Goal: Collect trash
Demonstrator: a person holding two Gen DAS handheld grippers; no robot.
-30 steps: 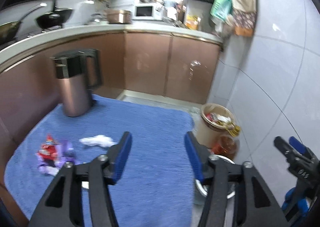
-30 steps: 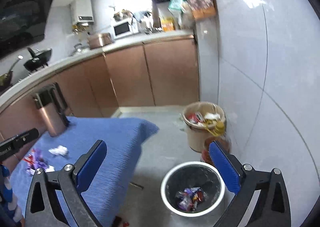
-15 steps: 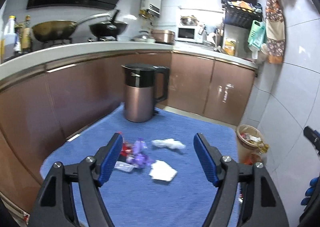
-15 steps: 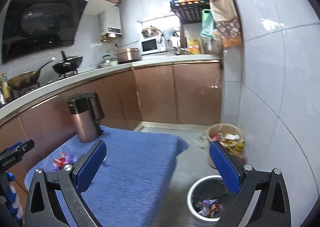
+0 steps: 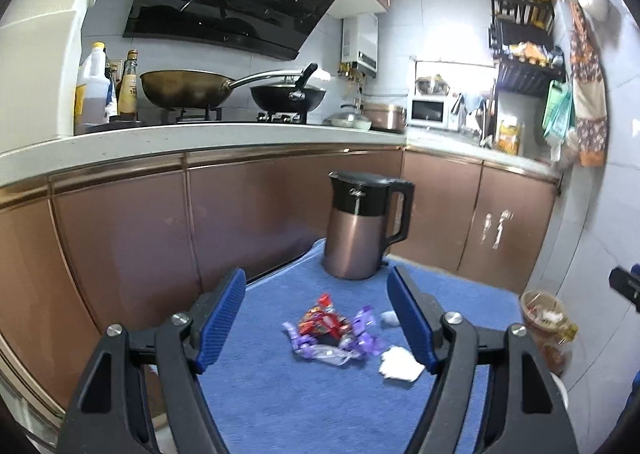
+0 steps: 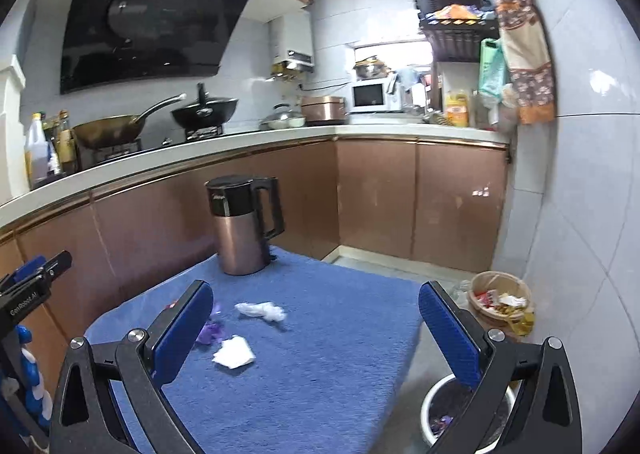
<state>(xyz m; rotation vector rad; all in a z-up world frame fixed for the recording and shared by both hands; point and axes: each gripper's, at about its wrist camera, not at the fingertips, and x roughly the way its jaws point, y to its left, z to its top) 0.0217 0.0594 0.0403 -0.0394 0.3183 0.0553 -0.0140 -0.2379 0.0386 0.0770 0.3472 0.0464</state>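
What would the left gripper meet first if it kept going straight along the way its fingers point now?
Most likely the pile of red and purple wrappers on the blue cloth: it lies between the open fingers of the left gripper, which is tilted slightly downward. The kettle stands further back. Depth is hard to judge through the fisheye.

- The right gripper hangs over a blue cloth, its blue-padded jaws spread wide with nothing between them.
- A copper-coloured kettle stands upright at the cloth's far edge.
- A crumpled white tissue lies mid-cloth; a flatter white paper scrap lies nearer, just beside purple wrappers partly hidden by the left finger.
- On the floor to the right, a white bin holds wrappers; beyond it sits a tan basket full of rubbish.
- Part of the left gripper shows at the left edge.
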